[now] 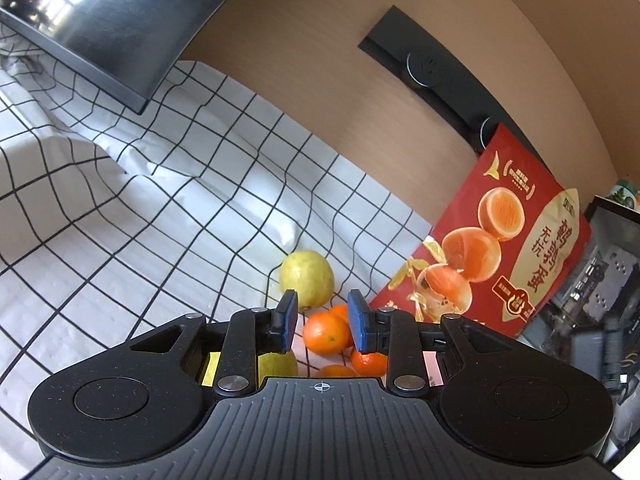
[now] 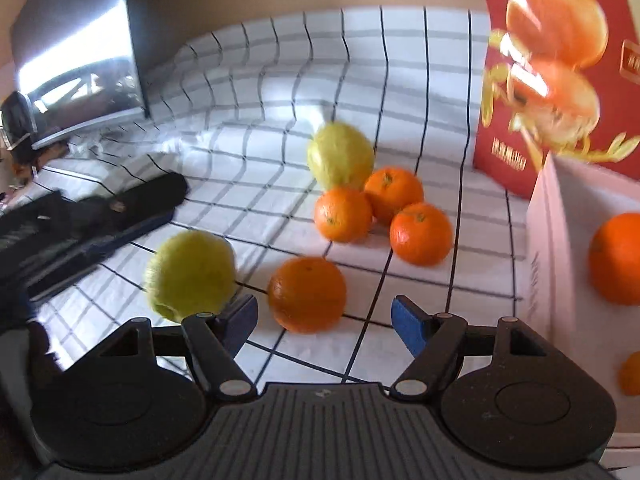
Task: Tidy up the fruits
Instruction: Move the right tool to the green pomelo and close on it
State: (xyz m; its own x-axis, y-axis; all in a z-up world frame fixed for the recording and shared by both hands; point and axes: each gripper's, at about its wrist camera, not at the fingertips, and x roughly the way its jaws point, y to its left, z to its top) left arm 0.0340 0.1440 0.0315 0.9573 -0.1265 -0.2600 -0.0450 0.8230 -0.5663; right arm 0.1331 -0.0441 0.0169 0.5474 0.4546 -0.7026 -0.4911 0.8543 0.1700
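In the right wrist view several oranges lie on the checked cloth: a near one (image 2: 307,294) just ahead of my open, empty right gripper (image 2: 325,322), and three in a cluster (image 2: 420,234). Two yellow-green guavas lie there, one far (image 2: 341,155), one near left (image 2: 191,274). A white box (image 2: 548,240) at the right holds an orange (image 2: 616,258). In the left wrist view my left gripper (image 1: 322,318) is open and empty above the oranges (image 1: 326,332), with one guava (image 1: 307,278) beyond and another (image 1: 278,364) under its left finger.
A red egg-print bag (image 1: 504,240) stands at the right against the wooden wall; it also shows in the right wrist view (image 2: 560,60). A dark monitor (image 1: 120,20) stands at the back left. My left gripper's black body (image 2: 100,216) lies left in the right wrist view.
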